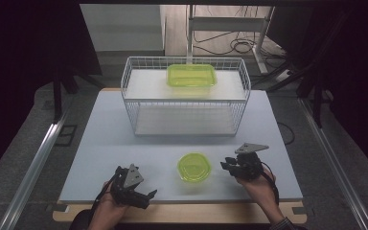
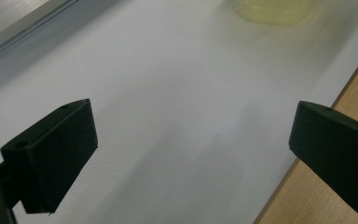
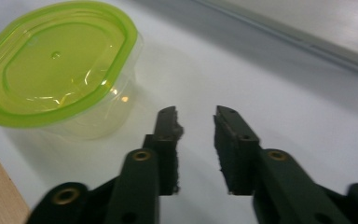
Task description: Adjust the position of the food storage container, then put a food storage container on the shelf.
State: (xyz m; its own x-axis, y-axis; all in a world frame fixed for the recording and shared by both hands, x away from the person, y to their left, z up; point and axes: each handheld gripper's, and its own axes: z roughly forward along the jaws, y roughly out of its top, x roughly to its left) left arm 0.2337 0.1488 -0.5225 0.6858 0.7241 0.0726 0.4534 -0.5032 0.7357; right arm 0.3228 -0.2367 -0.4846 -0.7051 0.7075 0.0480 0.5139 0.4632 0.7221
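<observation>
Black right tongs (image 3: 195,119), jaws a narrow gap apart and empty, are held just beside the small round clear plastic tub with yellow-green lid (image 3: 58,70) on the pale grey bench (image 1: 124,139). Wider opening is probably needed before the rim is straddled. Left tongs (image 2: 191,140) are spread wide, empty.

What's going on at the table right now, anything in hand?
Nothing is held. A person works two grippers at the near edge of the table. The round green-lidded container sits between them; the right gripper is beside it, jaws partly open and empty. The left gripper is open wide over bare table. A rectangular green-lidded container sits on the wire rack.
</observation>
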